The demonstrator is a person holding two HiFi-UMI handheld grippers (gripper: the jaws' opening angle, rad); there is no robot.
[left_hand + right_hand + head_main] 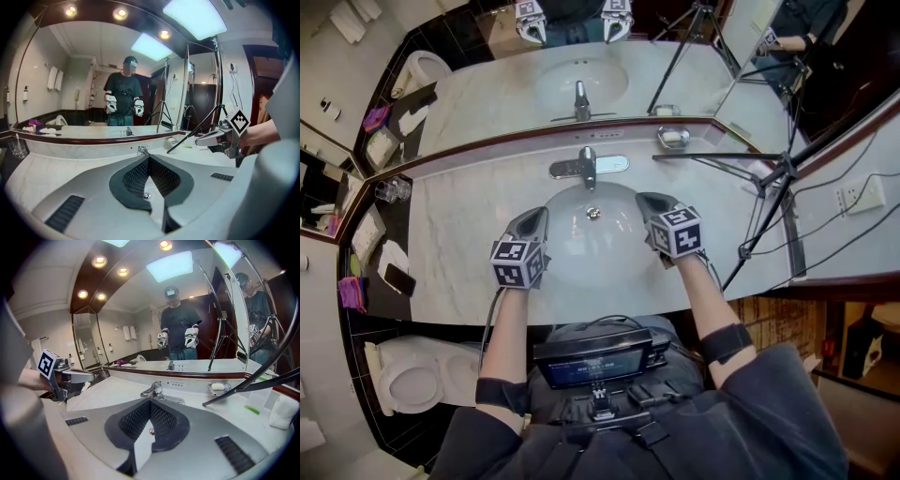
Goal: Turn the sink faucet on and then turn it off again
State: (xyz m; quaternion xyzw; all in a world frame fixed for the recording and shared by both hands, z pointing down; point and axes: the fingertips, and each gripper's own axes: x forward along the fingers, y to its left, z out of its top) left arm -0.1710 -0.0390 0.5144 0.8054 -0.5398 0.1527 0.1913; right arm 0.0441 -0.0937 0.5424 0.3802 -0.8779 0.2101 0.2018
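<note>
Far left of the faucet (586, 167): a clear glass (392, 190) stands on the tabletop (478, 220), well away from anything you need.

Left of the faucet, on your side of it: your left gripper (538, 218) hangs over the basin (600, 253), nose tipped down toward the drain. Its fingers (133, 178) are pressed together at the tips with nothing between them.

Centre: the faucet sits behind the basin, under the mirror (609, 56), with its spout toward you and a single lever on top. No view shows a stream under the spout. That fits a lever waiting to be lifted, and equally one already lifted and pushed back down. The views don't settle which.

Right of the faucet, on your side of it: your right gripper (649, 201) mirrors the left. Its fingers (164, 420) are together and it holds nothing.

My reading is that you flank the faucet evenly so either gripper can reach the lever. Closed fingers make a blunt tip, better for nudging a lever than for pinching it.

Further right of the faucet: a soap dish (672, 138) sits near it. Beyond that, a tripod (769, 178) slants a leg low across the tabletop. It is likely to snag a wide swing of your right arm.
</note>
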